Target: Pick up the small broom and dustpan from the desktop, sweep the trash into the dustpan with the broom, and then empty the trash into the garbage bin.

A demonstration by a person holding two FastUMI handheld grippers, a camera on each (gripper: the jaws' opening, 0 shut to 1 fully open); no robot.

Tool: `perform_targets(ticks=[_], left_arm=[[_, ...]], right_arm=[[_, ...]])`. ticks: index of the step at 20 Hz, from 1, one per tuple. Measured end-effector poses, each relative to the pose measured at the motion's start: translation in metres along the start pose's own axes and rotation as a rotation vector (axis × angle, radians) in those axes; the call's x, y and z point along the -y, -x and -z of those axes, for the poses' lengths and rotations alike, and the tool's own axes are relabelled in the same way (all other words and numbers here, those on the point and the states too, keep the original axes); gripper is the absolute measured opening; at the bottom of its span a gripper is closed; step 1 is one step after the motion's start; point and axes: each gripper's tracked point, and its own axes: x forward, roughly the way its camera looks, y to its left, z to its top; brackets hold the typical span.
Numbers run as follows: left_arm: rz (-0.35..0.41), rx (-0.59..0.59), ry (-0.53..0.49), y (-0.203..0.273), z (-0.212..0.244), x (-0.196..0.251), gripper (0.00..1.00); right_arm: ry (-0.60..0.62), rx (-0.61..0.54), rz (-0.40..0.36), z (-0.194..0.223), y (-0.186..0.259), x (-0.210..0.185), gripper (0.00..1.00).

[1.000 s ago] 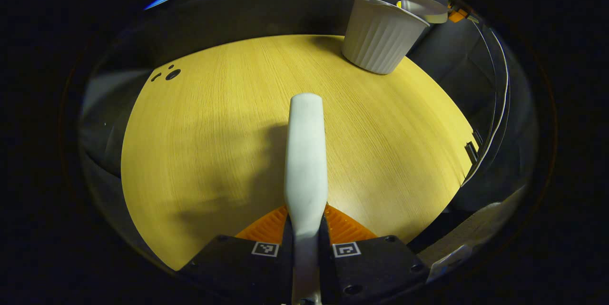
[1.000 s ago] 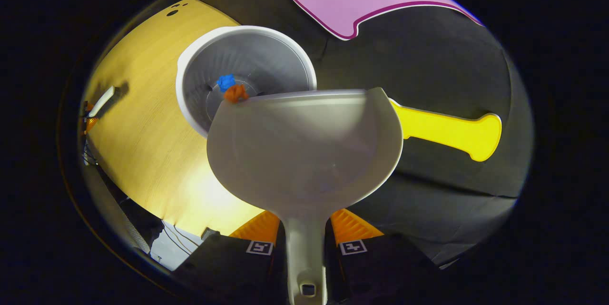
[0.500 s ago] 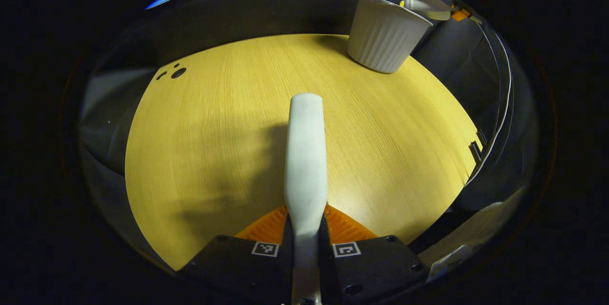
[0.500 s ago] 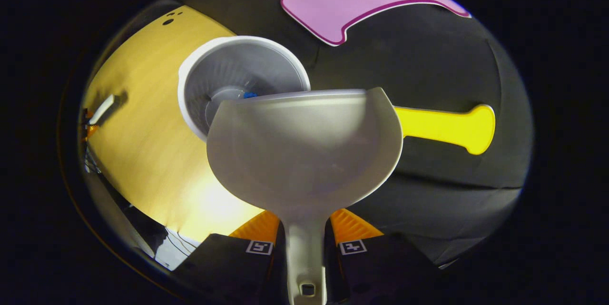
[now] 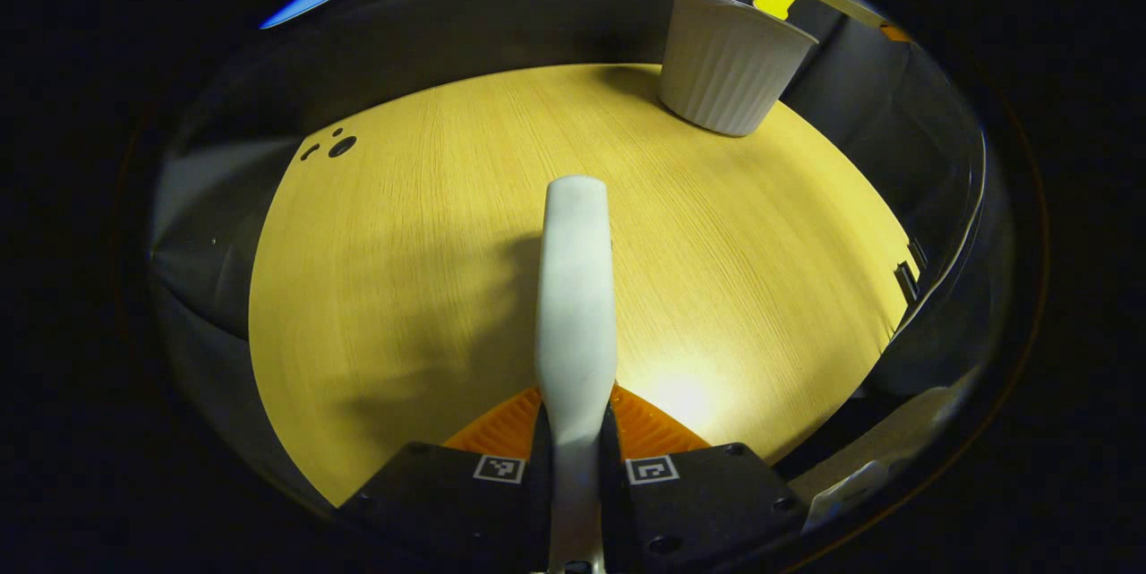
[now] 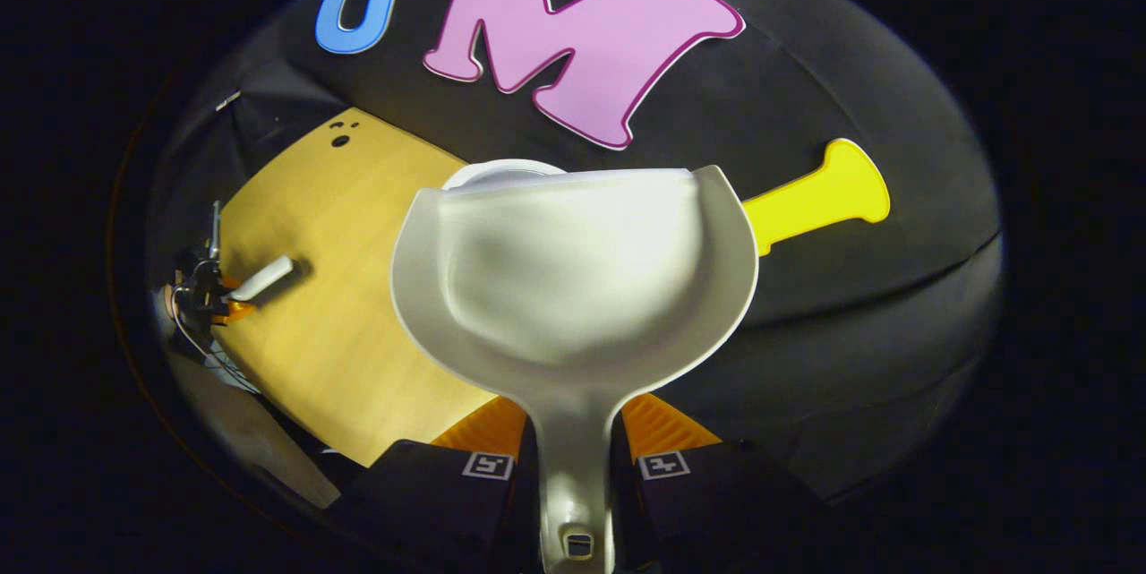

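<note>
Left gripper view: our left gripper (image 5: 576,431) pinches the small broom (image 5: 576,287) by its handle above the bare desktop (image 5: 403,269); the garbage bin (image 5: 730,64) stands at the far edge.

Right gripper view: our right gripper (image 6: 573,453) clamps the dustpan (image 6: 573,269) handle, its empty scoop covering the bin. Swinging low could, we judge, topple the bin.

1. The left gripper (image 5: 573,417) had a black body with two small square black-and-white markers and round screws beside them.
2. The right gripper (image 6: 573,431) had matching square markers on its black body.
</note>
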Motion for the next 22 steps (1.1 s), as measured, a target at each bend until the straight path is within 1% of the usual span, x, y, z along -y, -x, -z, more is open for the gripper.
perform_targets(ticks=[3, 6, 8, 9, 10, 11, 12, 13, 14, 16, 18, 20, 22], left_arm=[[-0.019, -0.003, 0.001, 0.000, 0.000, -0.004, 0.27], [-0.032, -0.011, 0.000, -0.001, -0.001, -0.011, 0.27], [-0.039, -0.013, -0.002, -0.001, -0.001, -0.012, 0.27], [-0.042, -0.015, -0.001, -0.001, -0.001, -0.013, 0.27], [-0.043, -0.015, 0.001, -0.002, -0.001, -0.013, 0.27], [-0.045, -0.016, 0.003, -0.003, -0.001, -0.013, 0.28], [-0.045, -0.017, 0.007, -0.004, -0.001, -0.013, 0.27], [-0.046, -0.018, 0.010, -0.005, -0.001, -0.013, 0.27], [-0.049, -0.016, 0.011, -0.007, -0.002, -0.015, 0.27], [-0.065, -0.020, -0.001, -0.010, -0.002, -0.019, 0.27], [-0.077, -0.024, -0.012, -0.012, -0.001, -0.019, 0.25], [-0.083, -0.022, -0.012, -0.012, 0.001, -0.021, 0.27], [-0.086, -0.024, -0.006, -0.015, 0.000, -0.021, 0.27]], right_arm=[[-0.034, 0.022, -0.056, 0.027, 0.012, -0.041, 0.36], [-0.059, 0.003, -0.116, 0.061, 0.011, -0.086, 0.36], [-0.072, -0.022, -0.148, 0.086, 0.005, -0.114, 0.34], [-0.086, -0.025, -0.155, 0.096, 0.000, -0.129, 0.36], [-0.096, -0.041, -0.180, 0.109, -0.006, -0.146, 0.38], [-0.112, -0.051, -0.193, 0.120, -0.011, -0.161, 0.34], [-0.112, -0.073, -0.204, 0.133, -0.021, -0.178, 0.36], [-0.113, -0.092, -0.202, 0.147, -0.030, -0.190, 0.34], [-0.116, -0.110, -0.207, 0.158, -0.041, -0.203, 0.36], [-0.154, -0.137, -0.220, 0.177, -0.061, -0.232, 0.36], [-0.176, -0.153, -0.226, 0.194, -0.085, -0.254, 0.35], [-0.172, -0.161, -0.215, 0.203, -0.103, -0.267, 0.36], [-0.188, -0.158, -0.223, 0.210, -0.119, -0.282, 0.36]])
